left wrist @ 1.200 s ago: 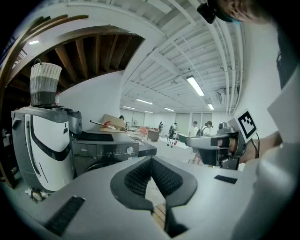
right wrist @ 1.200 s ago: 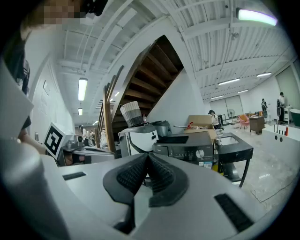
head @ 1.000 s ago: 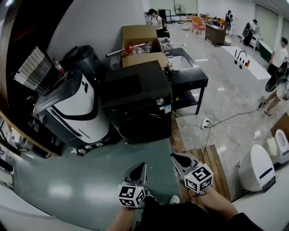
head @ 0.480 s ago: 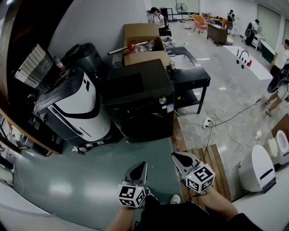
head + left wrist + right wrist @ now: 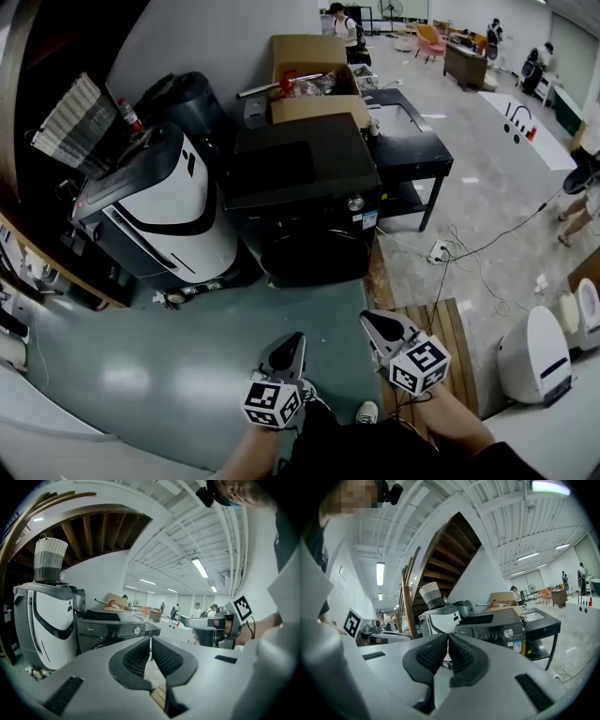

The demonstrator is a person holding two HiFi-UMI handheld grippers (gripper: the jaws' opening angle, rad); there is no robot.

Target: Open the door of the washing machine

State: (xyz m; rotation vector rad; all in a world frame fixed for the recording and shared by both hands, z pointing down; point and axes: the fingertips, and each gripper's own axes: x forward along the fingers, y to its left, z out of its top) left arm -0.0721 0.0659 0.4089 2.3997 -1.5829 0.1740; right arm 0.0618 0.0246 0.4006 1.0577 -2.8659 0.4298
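A black front-loading washing machine (image 5: 300, 187) stands against the grey wall, its round door (image 5: 309, 255) closed and facing me. It also shows in the left gripper view as the washing machine (image 5: 112, 627) and in the right gripper view as the washing machine (image 5: 497, 625). My left gripper (image 5: 289, 349) hangs low in the head view, shut with nothing between its jaws, well short of the door. My right gripper (image 5: 377, 325) is beside it, also shut and empty. Both point toward the machine.
A white and black appliance (image 5: 173, 211) stands left of the machine, with a woven basket (image 5: 70, 127) above it. A cardboard box (image 5: 314, 80) sits behind, a black table (image 5: 408, 155) to the right. Cables and a power strip (image 5: 436, 253) lie on the floor. People stand far back.
The washing machine and its neighbours have grown slightly larger and shifted right in the head view as I moved closer. Both grippers stay shut and low.
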